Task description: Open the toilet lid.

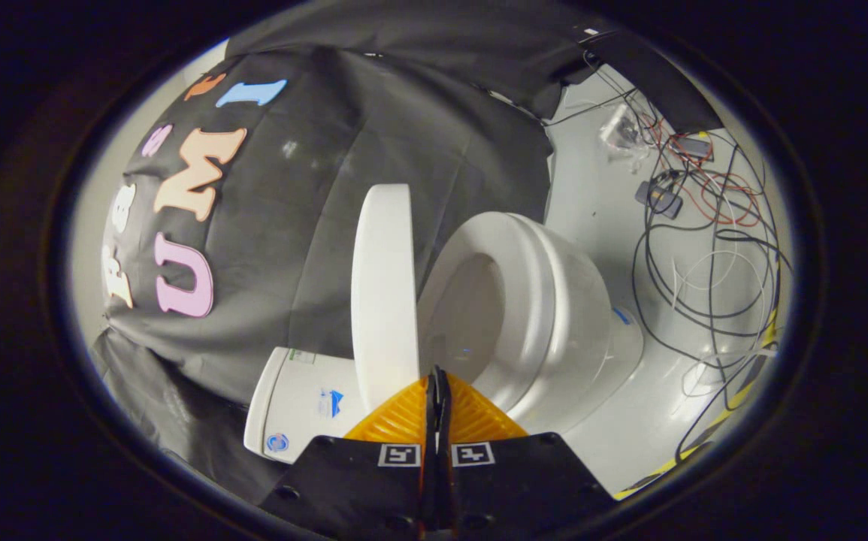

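Note:
The view is rolled sideways. A white toilet stands ahead of my fingers, with its tank toward the black cloth wall and its bowl and seat ring toward the bare floor. The white lid is raised, standing upright off the seat and edge-on to me, with the bowl's opening showing beside it. My gripper is shut, its two fingers pressed together with nothing between them. The fingertips sit just short of the lid's hinge end, right beside the lid; whether they touch it I cannot tell.
Black cloth hangs behind the tank and lid. On the pale floor beyond the bowl lies a tangle of black, white and red cables with small boxes. A yellow strip runs along the floor's edge.

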A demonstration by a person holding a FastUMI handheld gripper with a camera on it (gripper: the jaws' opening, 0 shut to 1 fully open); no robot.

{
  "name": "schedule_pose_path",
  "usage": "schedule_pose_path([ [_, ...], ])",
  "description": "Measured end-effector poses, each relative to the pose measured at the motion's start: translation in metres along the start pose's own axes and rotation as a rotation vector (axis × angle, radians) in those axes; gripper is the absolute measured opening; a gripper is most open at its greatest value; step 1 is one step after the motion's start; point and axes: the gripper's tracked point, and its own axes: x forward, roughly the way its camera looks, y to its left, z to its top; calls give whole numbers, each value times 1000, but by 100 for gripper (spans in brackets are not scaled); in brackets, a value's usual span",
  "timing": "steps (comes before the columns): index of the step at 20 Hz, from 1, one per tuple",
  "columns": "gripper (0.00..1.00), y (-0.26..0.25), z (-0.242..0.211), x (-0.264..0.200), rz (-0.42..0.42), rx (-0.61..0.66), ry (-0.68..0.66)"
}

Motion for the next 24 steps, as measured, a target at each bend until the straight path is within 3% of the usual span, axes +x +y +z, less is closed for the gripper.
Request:
schedule_pose_path([
  [6,1,32,-1,-7,-35,-166,31],
  [14,1,71,-5,-13,-109,-265,-19],
  [24,1,110,-14,-16,-139,-394,-60],
])
